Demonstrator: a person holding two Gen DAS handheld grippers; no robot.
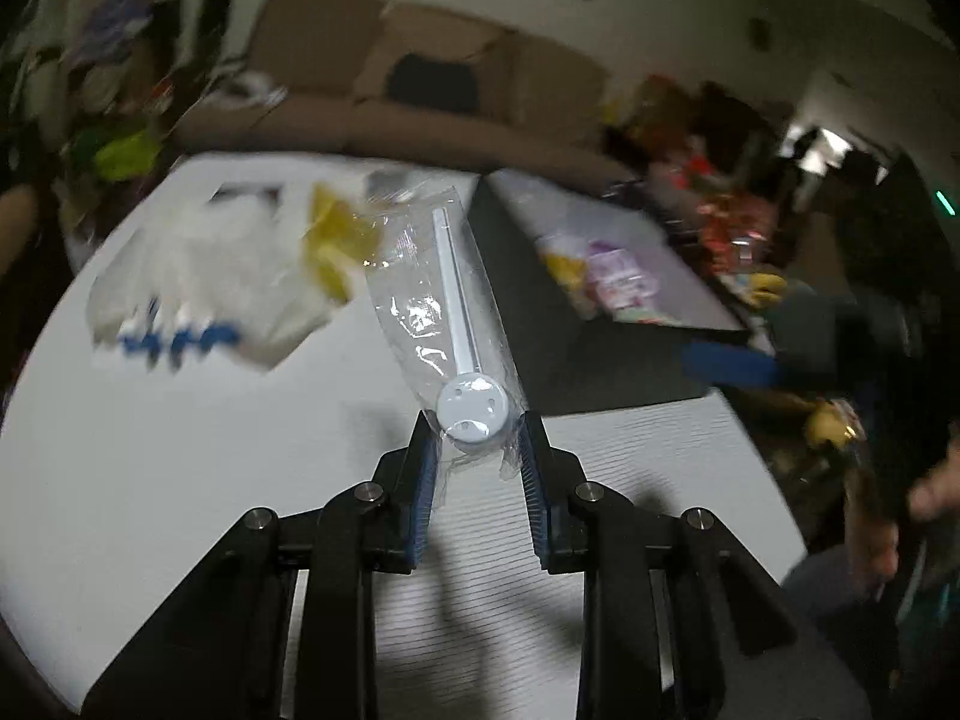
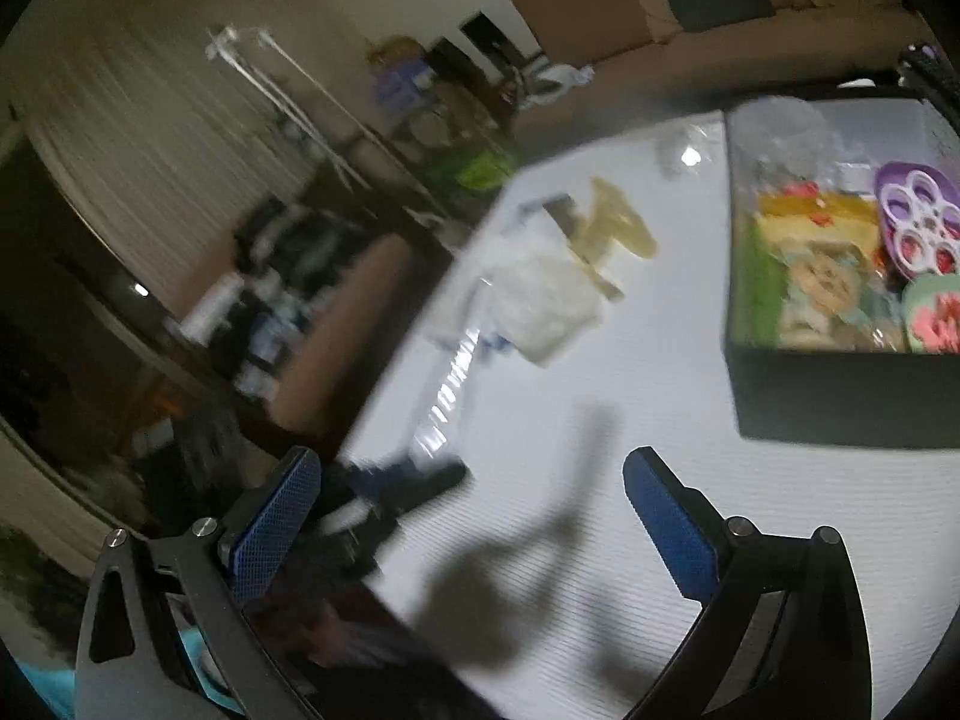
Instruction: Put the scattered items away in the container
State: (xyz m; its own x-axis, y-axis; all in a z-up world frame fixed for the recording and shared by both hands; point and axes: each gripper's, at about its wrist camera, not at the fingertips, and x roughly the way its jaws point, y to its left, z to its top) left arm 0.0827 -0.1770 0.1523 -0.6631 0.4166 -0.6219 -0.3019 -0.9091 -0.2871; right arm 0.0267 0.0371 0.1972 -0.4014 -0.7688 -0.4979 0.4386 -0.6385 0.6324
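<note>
Between my left gripper's point(image 1: 477, 438) blue pads sits a white stick-shaped item with a round head point(image 1: 474, 408), sealed in a clear plastic bag point(image 1: 420, 294). The pads clamp the bag at the round head, and the stick's long handle points away from me, over the white table point(image 1: 180, 450) and toward the near corner of the black container point(image 1: 576, 354). I cannot tell whether the bag's far end touches the table.

That container stands just beyond and to the right of the held item. From my right wrist view its inside shows a purple tray with round holes point(image 2: 918, 222), yellow and green packets point(image 2: 804, 222) and a pink piece at the edge; blur hides finer detail.

On the tabletop left of the held bag lie more scattered things: a yellow piece point(image 1: 336, 234) and a white bundle with blue marks point(image 1: 198, 288), both smeared by motion.

My right gripper point(image 2: 468, 516) hangs over the table's near edge with its jaws spread wide and nothing between them. A hand point(image 1: 900, 516) shows at the right rim of the left wrist view. A brown sofa point(image 1: 432, 90) stands behind the table.
</note>
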